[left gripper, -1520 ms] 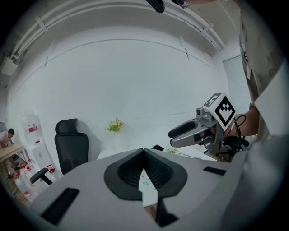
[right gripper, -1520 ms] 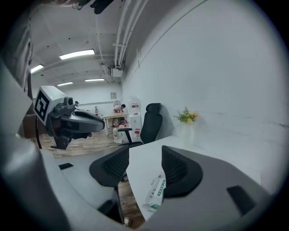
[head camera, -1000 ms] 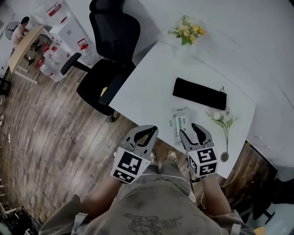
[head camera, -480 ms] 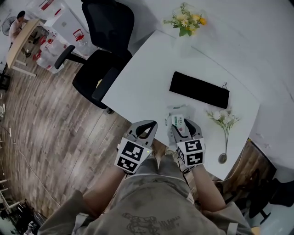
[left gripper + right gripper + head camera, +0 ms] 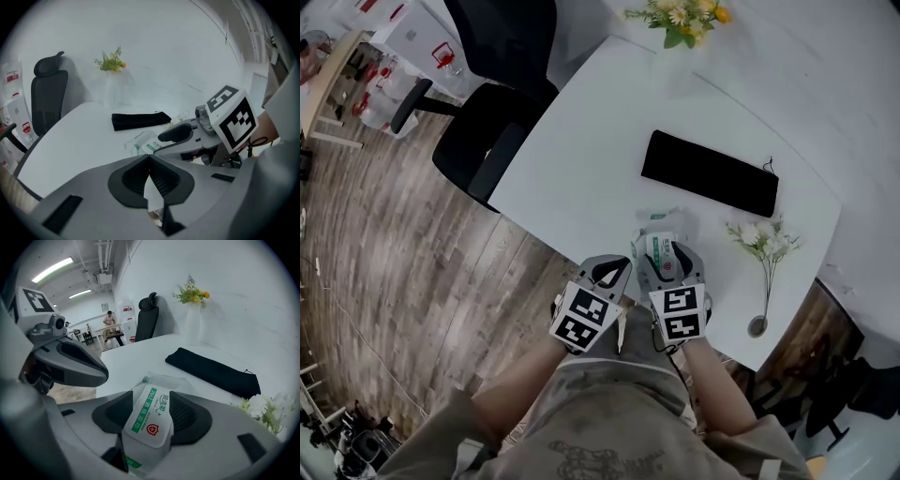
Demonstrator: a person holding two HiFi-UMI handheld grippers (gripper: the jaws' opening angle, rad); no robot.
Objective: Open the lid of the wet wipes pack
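Observation:
The wet wipes pack [image 5: 659,228] lies flat near the front edge of the white table [image 5: 581,159], a clear wrapper with a white and green lid label [image 5: 150,416]. My right gripper [image 5: 668,255] is down over it. Its jaws are opening, with the lid [image 5: 151,404] lying between the two black pads, which flank it without a clear squeeze. My left gripper [image 5: 614,264] hovers just left of the pack at the table's edge, its pads meeting at the tip [image 5: 150,158] with nothing in them. The left gripper view shows the pack [image 5: 147,143] ahead beside the right gripper's finger [image 5: 177,133].
A long black pouch [image 5: 710,174] lies behind the pack. A vase of yellow flowers [image 5: 680,14] stands at the far edge. A white flower sprig [image 5: 764,246] lies at the right. A black office chair [image 5: 483,141] stands left of the table on the wooden floor.
Both grippers have come down and forward toward the table. The right one now straddles the pack, where before it hung short of it. The left has closed in beside it.

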